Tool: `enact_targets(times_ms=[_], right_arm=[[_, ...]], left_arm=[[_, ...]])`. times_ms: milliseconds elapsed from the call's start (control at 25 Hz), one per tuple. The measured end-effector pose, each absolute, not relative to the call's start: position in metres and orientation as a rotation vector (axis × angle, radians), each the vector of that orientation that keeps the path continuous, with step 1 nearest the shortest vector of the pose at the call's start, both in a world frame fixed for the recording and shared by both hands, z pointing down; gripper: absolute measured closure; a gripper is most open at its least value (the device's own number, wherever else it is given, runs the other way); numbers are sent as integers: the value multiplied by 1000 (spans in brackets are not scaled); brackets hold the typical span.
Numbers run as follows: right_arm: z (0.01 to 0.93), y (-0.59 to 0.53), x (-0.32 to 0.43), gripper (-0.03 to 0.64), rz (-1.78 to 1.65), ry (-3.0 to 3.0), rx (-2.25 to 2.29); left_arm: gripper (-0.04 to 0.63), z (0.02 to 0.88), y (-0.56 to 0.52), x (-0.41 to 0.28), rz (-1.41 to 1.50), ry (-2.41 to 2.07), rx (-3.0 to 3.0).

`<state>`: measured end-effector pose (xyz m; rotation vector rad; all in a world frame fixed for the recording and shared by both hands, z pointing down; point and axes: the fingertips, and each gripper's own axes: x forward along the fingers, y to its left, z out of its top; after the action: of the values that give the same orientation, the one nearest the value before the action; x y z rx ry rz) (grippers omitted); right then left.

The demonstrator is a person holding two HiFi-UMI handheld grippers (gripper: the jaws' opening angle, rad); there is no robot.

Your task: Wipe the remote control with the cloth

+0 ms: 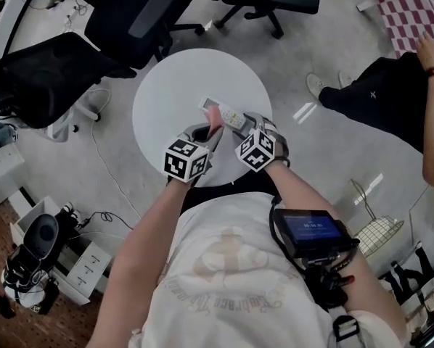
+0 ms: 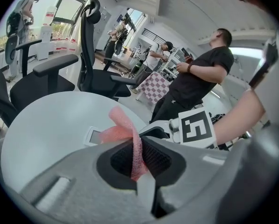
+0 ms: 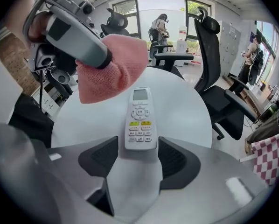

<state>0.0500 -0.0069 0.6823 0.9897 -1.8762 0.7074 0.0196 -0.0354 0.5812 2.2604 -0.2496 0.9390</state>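
A white remote control (image 3: 140, 120) lies face up on the round white table (image 3: 186, 111). Its near end sits between the jaws of my right gripper (image 3: 140, 157), which stand open with a thin gap at each side. My left gripper (image 2: 138, 160) is shut on a pink cloth (image 2: 125, 129), which sticks up out of its jaws. In the right gripper view the cloth (image 3: 114, 69) hangs from the left gripper (image 3: 76, 31) just left of the remote's display end. The head view shows both grippers side by side over the near part of the table, with the remote (image 1: 228, 116) and cloth (image 1: 214, 114) between them.
Black office chairs (image 1: 141, 13) stand behind and left of the table (image 1: 173, 85). A person in black (image 1: 391, 93) sits at the right, near a checkered cloth (image 1: 413, 9). Cables and boxes (image 1: 86, 259) lie on the floor at the lower left.
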Motion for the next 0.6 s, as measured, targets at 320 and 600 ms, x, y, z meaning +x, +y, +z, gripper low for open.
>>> enact_targets(times_ms=[320, 600], right_arm=[[684, -29, 63, 394, 646, -1891, 987], [681, -29, 58, 397, 655, -1917, 1019]], left_arm=[[566, 599, -51, 52, 1017, -158, 2234], [566, 619, -32, 73, 1116, 2, 2163]])
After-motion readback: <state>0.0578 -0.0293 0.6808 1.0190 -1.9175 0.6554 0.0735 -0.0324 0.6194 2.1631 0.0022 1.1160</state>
